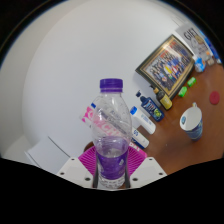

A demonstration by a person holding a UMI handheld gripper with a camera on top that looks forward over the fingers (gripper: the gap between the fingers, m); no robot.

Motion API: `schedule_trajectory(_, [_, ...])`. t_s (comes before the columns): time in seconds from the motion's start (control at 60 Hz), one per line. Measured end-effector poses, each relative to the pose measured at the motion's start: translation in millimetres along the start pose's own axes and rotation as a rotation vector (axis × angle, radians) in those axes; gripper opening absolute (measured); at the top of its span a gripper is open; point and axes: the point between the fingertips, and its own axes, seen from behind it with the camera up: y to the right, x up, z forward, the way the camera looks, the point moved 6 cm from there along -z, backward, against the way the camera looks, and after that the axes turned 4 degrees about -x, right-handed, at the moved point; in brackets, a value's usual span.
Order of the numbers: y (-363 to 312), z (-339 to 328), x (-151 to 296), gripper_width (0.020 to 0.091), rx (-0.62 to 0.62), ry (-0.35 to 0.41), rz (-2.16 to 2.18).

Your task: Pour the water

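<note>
Bottle held upright in the tool, cup waiting off to one side

Bottle (pixel 111 130) of clear plastic, with a purple cap (pixel 111 86) still screwed on, is seen standing upright between the two fingers of the tool (pixel 111 168). The magenta pads (pixel 90 158) are pressed against its lower body on both sides, so the tool is judged to be closed on it, narrowed to the bottle's width. Whether the bottle's base rests on anything cannot be told, since it is hidden low between the fingers.

A white cup (pixel 193 120) with a blue band is seen on the brown bench (pixel 212 118), well apart from the bottle and beyond it to one side. Between bottle and cup, a few small bottles (pixel 150 108) with dark caps are lined up, and a framed picture (pixel 168 62) is leaned against the wall behind them.

The step in hand is judged to be the carry toward the cup. It would be done well if the bottle were kept vertical while being moved, and if the row of small bottles were passed over or around with room to spare. The grip sits low on the body, so a slow, steady tilt is advised once the neck is above the cup's mouth, lest the bottle swing or slip in the pads. The cap appears to be on; no water can be poured until it is removed, and that should be settled before tilting.
</note>
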Motion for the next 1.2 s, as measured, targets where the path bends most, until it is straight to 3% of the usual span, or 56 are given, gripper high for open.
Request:
schedule_trajectory(0.267, [51.2, 40.7, 62.8, 0.0357, 0.128, -0.023, 0.768])
schedule_trajectory(0.483, [92.2, 61.3, 59.4, 0.0356, 0.155, -0.059, 1.219])
schedule_trajectory(0.667, [98.9, 62.1, 45.6, 0.0358, 0.132, -0.124, 1.266])
schedule_trajectory(0.917, [91.6, 51.5, 68.7, 0.0359, 0.053, -0.184, 0.753])
schedule_trajectory(1.2, [129.5, 20.9, 196.0, 0.0357, -0.077, 0.040, -0.167])
